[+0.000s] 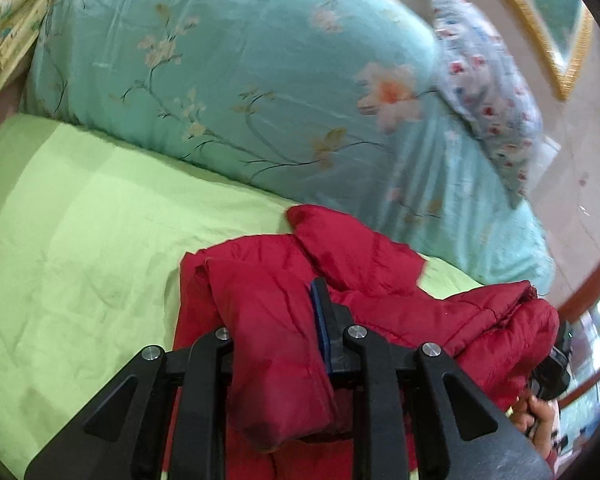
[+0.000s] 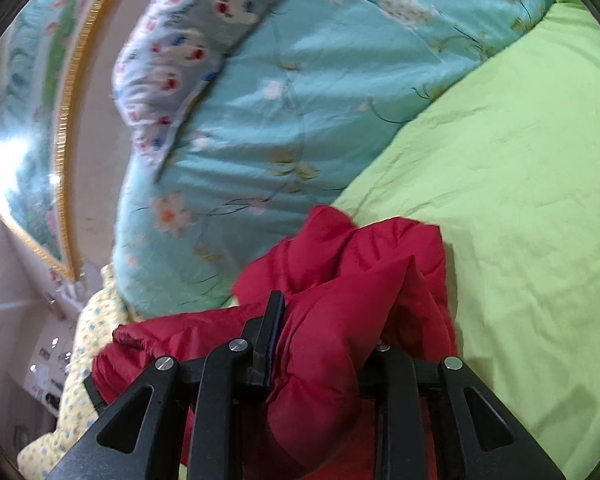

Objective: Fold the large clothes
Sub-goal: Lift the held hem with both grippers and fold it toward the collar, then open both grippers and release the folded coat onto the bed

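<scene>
A red padded jacket (image 1: 380, 264) lies bunched on the green bed sheet (image 1: 80, 220). My left gripper (image 1: 276, 320) is shut on a thick fold of it; the right finger (image 1: 322, 320) shows and the other is buried under fabric. At the far right edge of the left wrist view a hand (image 1: 536, 416) holds the right gripper (image 1: 552, 364) at the jacket's other end. In the right wrist view my right gripper (image 2: 328, 332) holds a bundle of the red jacket (image 2: 340, 264). Its left finger (image 2: 272, 332) is visible and the red cloth drapes over the right one.
A teal floral quilt (image 1: 240, 60) (image 2: 300, 100) is piled behind the jacket, with a flower-print pillow (image 1: 488, 92) (image 2: 172, 60) leaning on it. A gold-framed picture (image 2: 32, 120) hangs on the wall. Yellow patterned cloth (image 2: 88, 340) lies at the bed's edge. Green sheet (image 2: 520, 180) stretches beside the jacket.
</scene>
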`<state>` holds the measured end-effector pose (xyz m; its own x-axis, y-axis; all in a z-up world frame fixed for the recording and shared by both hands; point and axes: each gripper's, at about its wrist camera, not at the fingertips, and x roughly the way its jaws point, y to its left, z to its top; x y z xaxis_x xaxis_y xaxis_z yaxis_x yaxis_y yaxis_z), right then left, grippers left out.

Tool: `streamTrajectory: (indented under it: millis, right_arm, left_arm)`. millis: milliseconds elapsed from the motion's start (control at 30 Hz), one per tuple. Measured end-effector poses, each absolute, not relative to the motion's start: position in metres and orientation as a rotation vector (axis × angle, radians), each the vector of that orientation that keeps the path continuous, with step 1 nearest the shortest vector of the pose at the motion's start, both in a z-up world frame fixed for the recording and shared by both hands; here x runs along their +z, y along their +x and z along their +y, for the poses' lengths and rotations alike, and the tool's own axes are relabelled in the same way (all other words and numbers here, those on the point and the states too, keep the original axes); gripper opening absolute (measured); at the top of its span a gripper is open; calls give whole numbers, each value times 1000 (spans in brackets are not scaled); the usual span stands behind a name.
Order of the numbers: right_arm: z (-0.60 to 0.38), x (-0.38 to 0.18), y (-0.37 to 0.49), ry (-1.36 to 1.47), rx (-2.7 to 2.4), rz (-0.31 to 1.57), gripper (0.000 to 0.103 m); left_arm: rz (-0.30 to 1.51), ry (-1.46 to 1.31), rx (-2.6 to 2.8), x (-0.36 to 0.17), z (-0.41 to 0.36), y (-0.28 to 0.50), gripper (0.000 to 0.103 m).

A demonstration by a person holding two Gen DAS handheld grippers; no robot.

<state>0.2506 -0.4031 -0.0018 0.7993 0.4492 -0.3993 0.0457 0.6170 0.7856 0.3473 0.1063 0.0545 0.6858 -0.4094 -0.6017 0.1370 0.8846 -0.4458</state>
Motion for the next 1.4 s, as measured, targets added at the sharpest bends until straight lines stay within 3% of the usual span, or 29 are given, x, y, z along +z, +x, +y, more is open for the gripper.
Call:
streamTrajectory:
  millis: [400,600,800,1067,1233,1400]
  right_arm:
    - [-409,-64,325,977,152,642,27]
    - [-413,-85,338,1050,133,608,27]
    - [-409,-86,346,1026,103,604,27]
    - [-408,-90,344,1015,97,596,25]
    - [-408,-90,343,1012,79,589,25]
    - [-408,-89,335,1020,36,569,25]
  left_arm:
    - [874,-402,-257,-16,90,433,22]
    - [883,-458,-275,-24,96,438,24]
    - [867,-457,-274,-17,100,426,27]
    - [778,-433,-216,1,105,377,50]
    - [752,-445,-254,8,98,342,51]
    - [776,-297,-398,9,41,317,51]
